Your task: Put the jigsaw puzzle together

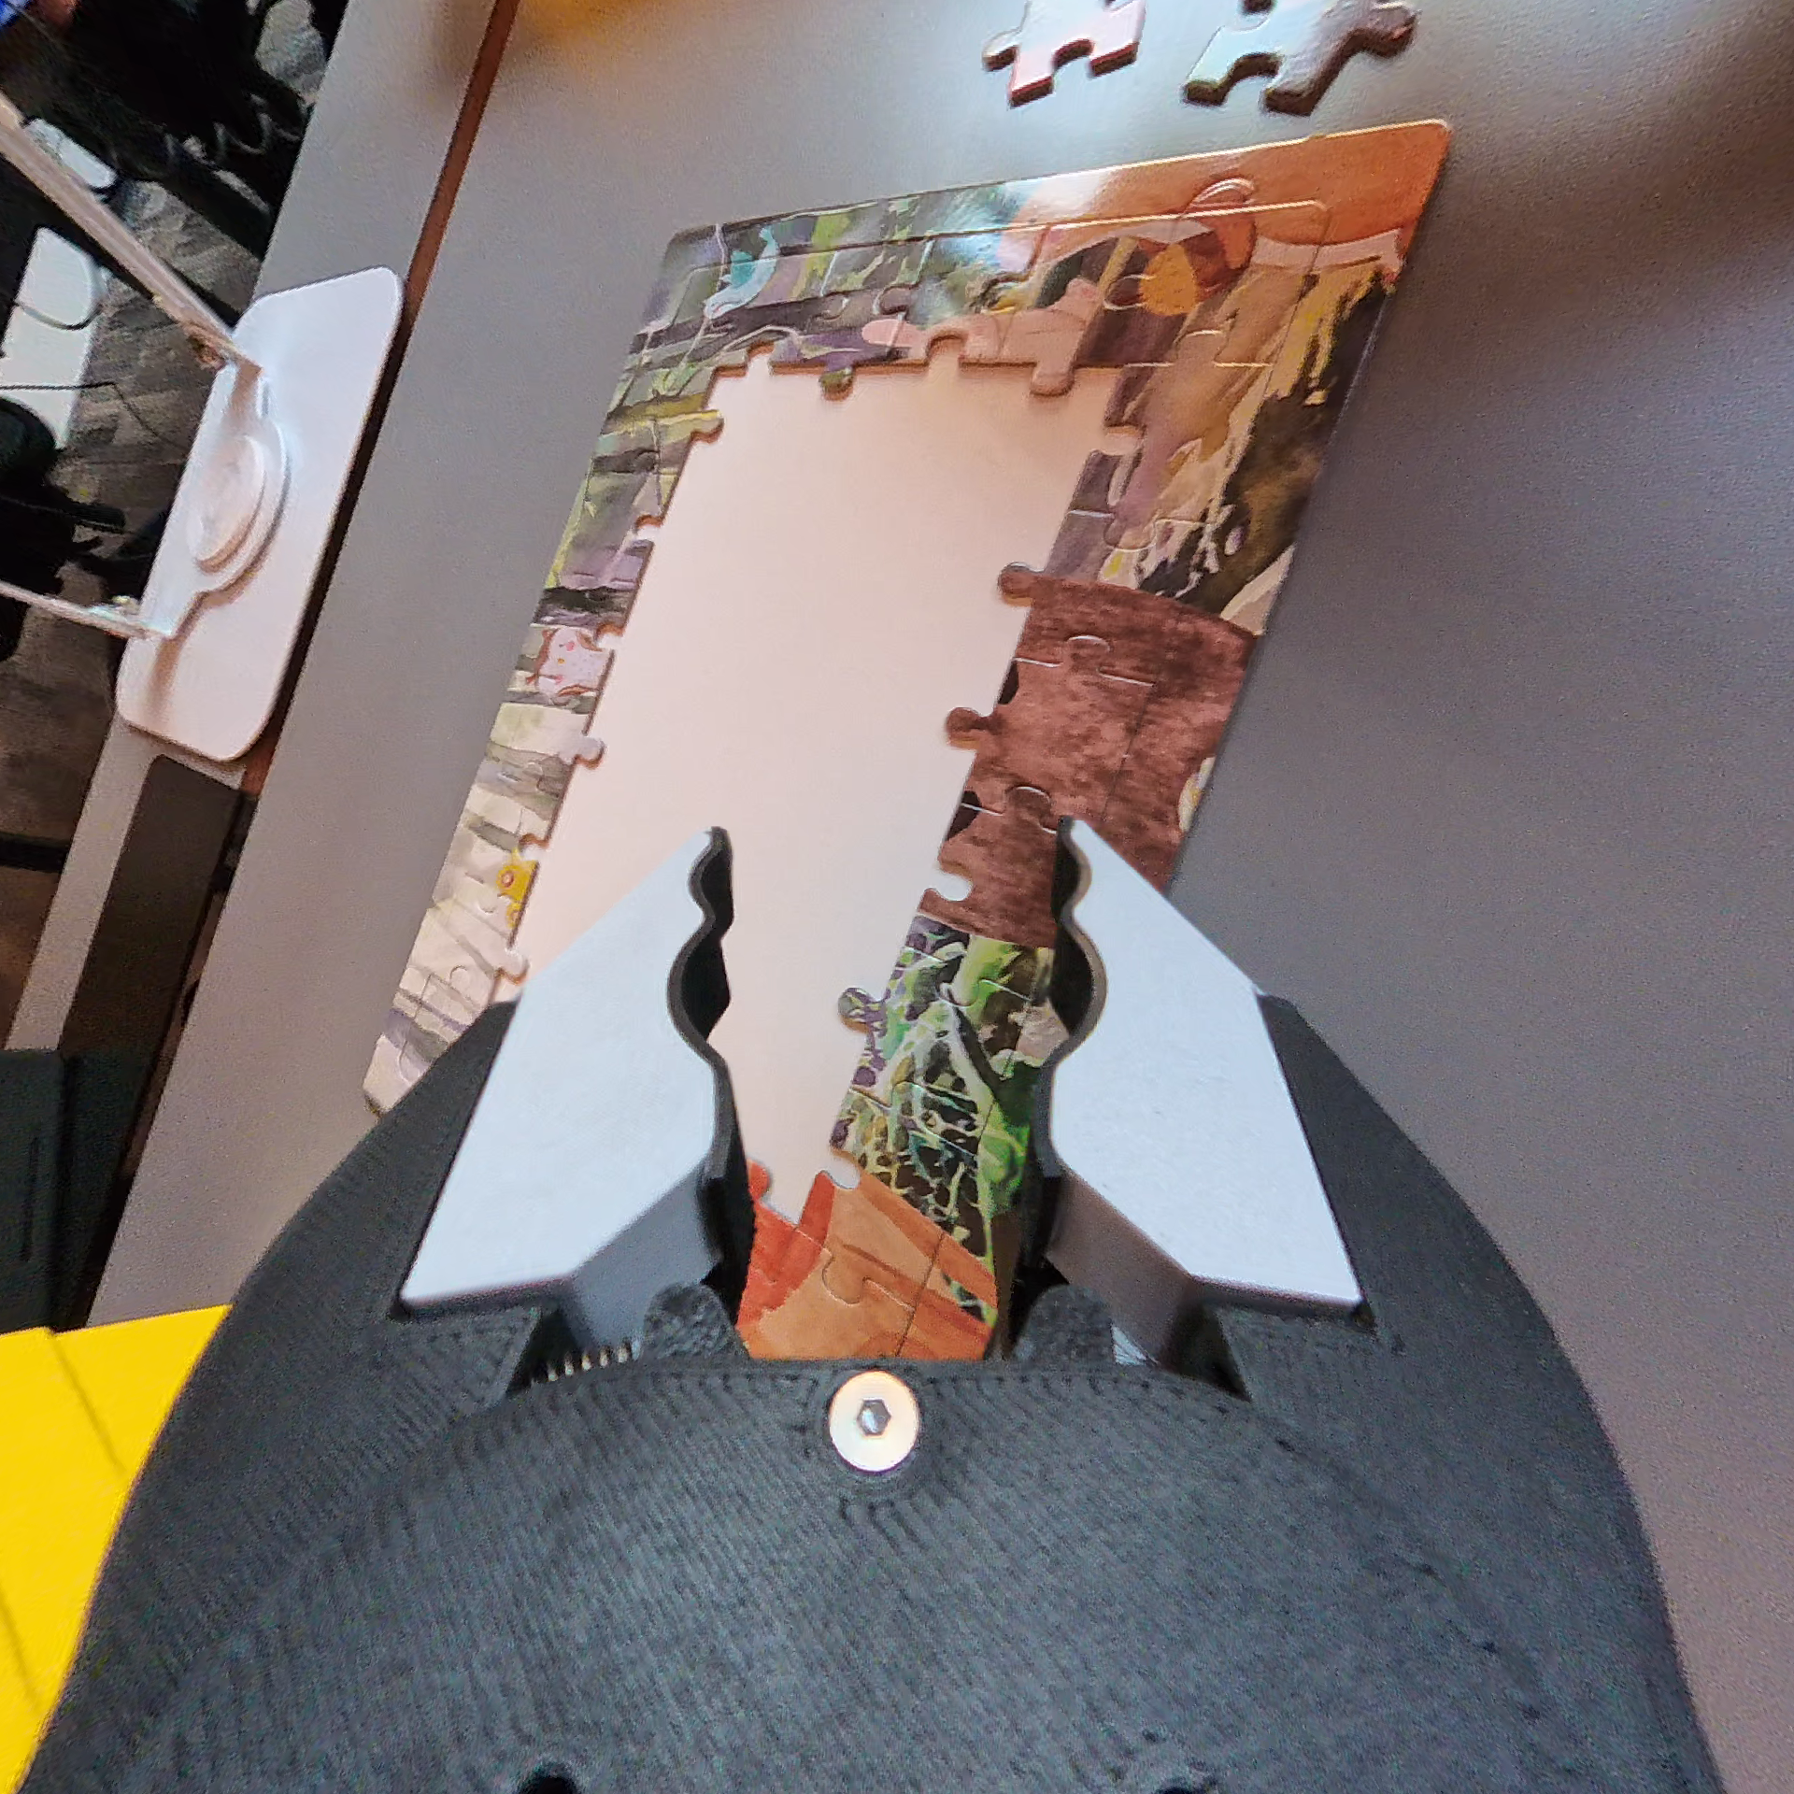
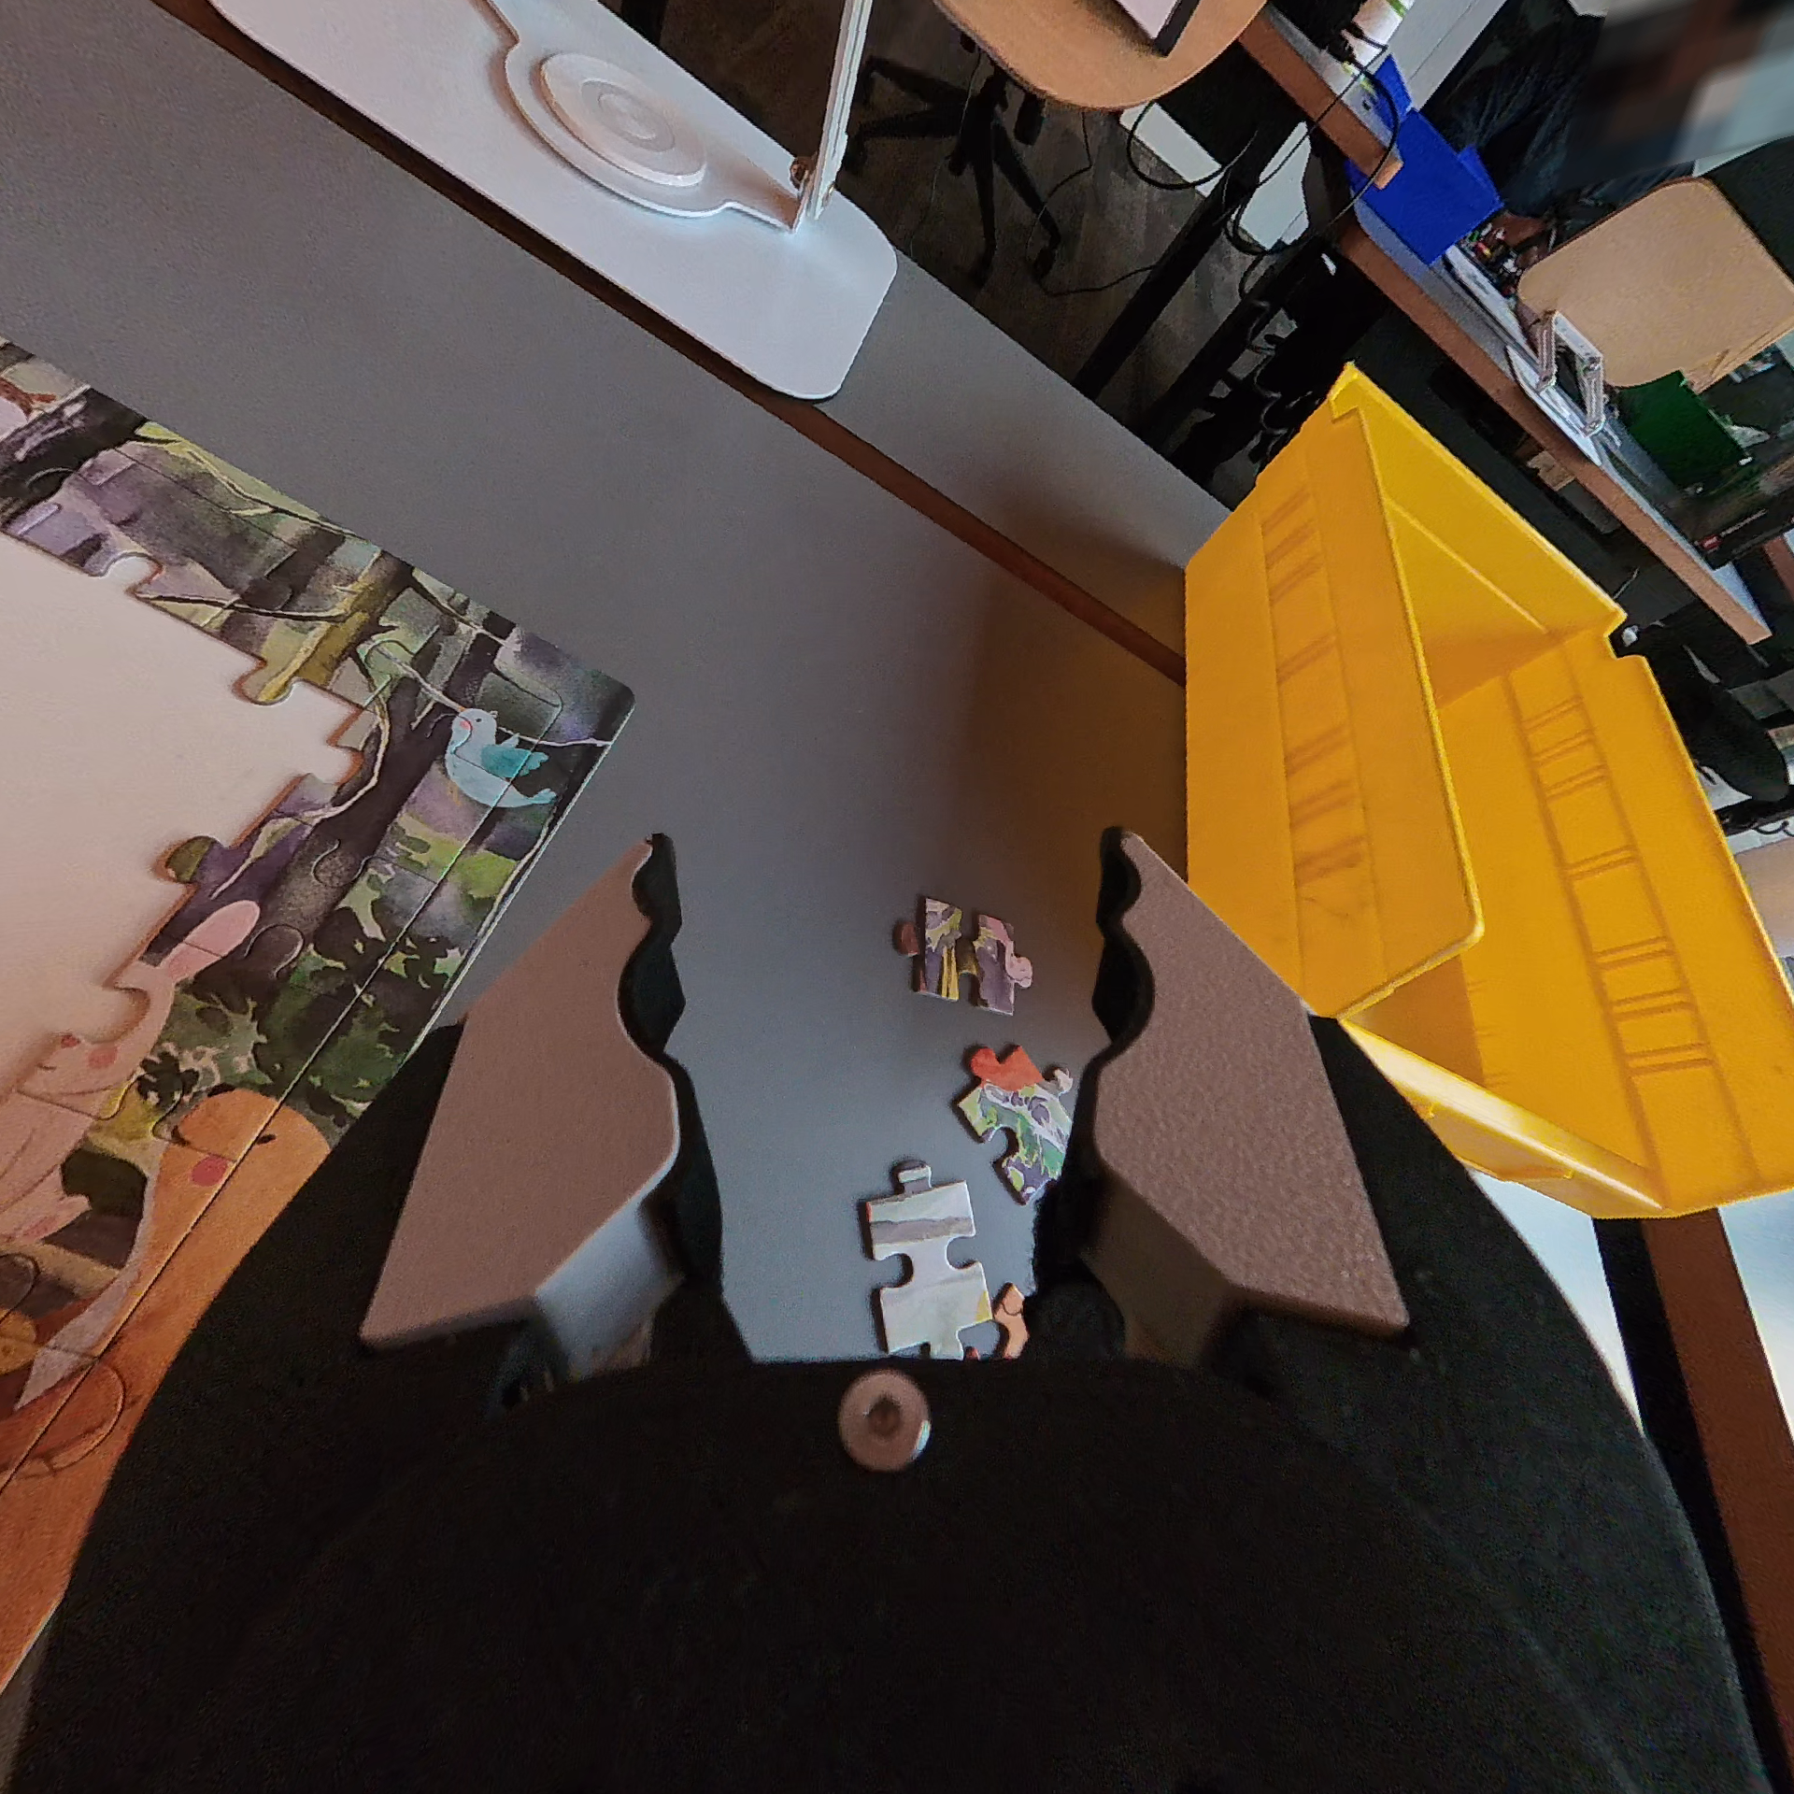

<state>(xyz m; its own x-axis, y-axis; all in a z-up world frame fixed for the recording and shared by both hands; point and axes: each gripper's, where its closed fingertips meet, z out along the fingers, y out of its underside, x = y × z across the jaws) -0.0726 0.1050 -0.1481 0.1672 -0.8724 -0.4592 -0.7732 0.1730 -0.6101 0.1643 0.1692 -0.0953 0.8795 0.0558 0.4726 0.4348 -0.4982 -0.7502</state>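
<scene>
The jigsaw puzzle (image 1: 1146, 485) lies flat on the grey table, its border pieces joined around a bare white middle (image 1: 825, 631). My left gripper (image 1: 888, 835) is open and empty, hovering over the puzzle's near end. Two loose pieces (image 1: 1068, 44) lie beyond the puzzle's far edge. In the right wrist view the puzzle (image 2: 320, 874) is at the left. My right gripper (image 2: 883, 849) is open and empty above three loose pieces: a purple one (image 2: 961, 956), a green and red one (image 2: 1019, 1116) and a pale one (image 2: 922, 1262).
A tilted yellow bin (image 2: 1456, 825) stands at the right, close to the right gripper's finger. A white stand base (image 2: 621, 165) sits at the table's far edge; it also shows in the left wrist view (image 1: 252, 514). A yellow object (image 1: 87, 1456) is at lower left.
</scene>
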